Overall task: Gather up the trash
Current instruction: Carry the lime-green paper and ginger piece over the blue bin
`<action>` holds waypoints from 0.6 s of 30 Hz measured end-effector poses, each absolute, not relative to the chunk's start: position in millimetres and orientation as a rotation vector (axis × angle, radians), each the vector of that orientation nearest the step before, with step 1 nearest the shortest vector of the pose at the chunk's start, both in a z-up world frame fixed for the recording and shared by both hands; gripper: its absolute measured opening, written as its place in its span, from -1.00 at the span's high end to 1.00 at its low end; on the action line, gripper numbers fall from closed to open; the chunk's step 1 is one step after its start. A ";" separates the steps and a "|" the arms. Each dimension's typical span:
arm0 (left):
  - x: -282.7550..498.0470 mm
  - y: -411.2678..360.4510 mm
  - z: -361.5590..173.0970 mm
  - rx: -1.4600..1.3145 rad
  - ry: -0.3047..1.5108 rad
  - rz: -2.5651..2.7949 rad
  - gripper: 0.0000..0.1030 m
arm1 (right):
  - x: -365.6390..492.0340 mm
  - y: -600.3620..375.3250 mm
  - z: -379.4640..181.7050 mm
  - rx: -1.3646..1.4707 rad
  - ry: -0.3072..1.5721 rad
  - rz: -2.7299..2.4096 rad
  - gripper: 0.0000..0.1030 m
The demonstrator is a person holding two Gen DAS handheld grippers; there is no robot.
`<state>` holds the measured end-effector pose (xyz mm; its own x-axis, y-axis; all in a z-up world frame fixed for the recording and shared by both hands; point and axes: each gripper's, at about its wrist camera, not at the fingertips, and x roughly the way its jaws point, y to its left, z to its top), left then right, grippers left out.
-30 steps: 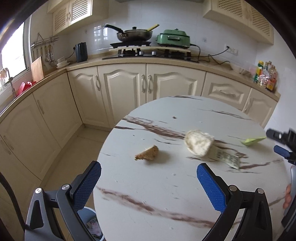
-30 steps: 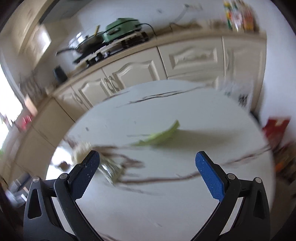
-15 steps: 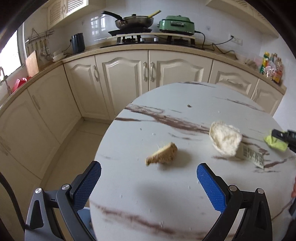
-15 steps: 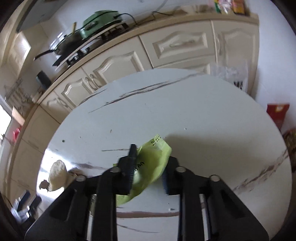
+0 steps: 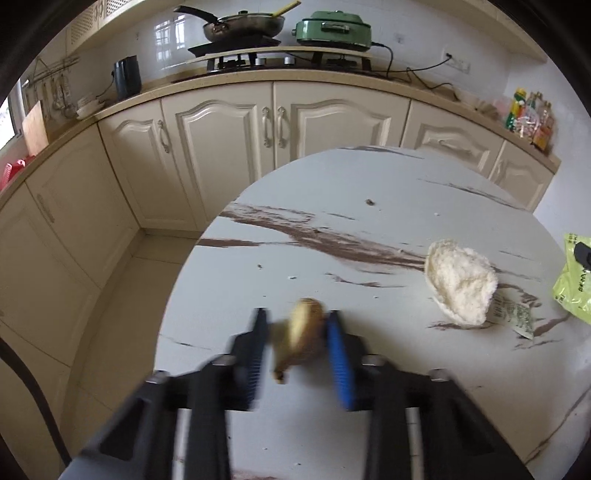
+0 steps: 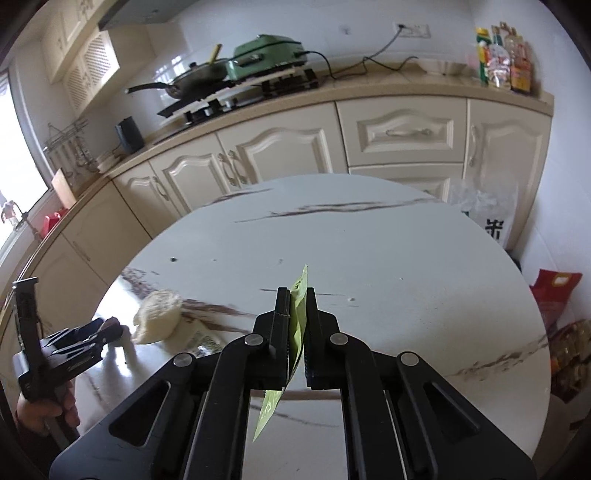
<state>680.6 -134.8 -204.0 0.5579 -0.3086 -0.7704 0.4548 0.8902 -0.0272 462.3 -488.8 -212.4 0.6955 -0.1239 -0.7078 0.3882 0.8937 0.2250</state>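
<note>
On the round marble table [image 5: 369, 192] my left gripper [image 5: 297, 326] has its jaws closing around a brown food scrap [image 5: 303, 325], and both pads are at its sides. Its fingers are blurred. A crumpled white tissue [image 5: 458, 284] lies to the right on a printed paper slip [image 5: 515, 319]. My right gripper [image 6: 295, 295] is shut on a light green wrapper [image 6: 297, 328], which hangs edge-on above the table. The same wrapper [image 5: 572, 288] shows at the right edge of the left wrist view. In the right wrist view the left gripper [image 6: 110, 328] sits beside the tissue [image 6: 159, 314].
Cream cabinets [image 5: 221, 147] curve round behind the table, with a pan [image 5: 240, 24] and a green cooker [image 5: 332, 27] on the counter. A white plastic bag [image 6: 484, 214] and a red bag [image 6: 554, 295] stand on the floor beyond the table's right edge. A hand [image 6: 44, 410] holds the left gripper.
My left gripper came down and forward to the brown scrap and closed around it. My right gripper closed on the green wrapper, lifted it off the table and rolled it edge-on.
</note>
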 end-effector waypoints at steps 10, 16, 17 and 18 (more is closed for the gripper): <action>637.8 -125.6 -173.5 0.122 0.787 -0.539 0.67 | 450.3 -466.6 -189.4 0.330 0.729 -0.277 0.87; 588.4 -112.2 -136.7 0.115 0.698 -0.625 0.67 | 434.4 -438.7 -165.1 0.311 0.691 -0.246 0.87; 578.3 -104.3 -131.0 0.102 0.683 -0.635 0.67 | 431.1 -429.7 -158.9 0.303 0.682 -0.234 0.87; 572.0 -97.9 -127.8 0.096 0.679 -0.644 0.67 | 428.7 -420.9 -153.5 0.294 0.675 -0.222 0.87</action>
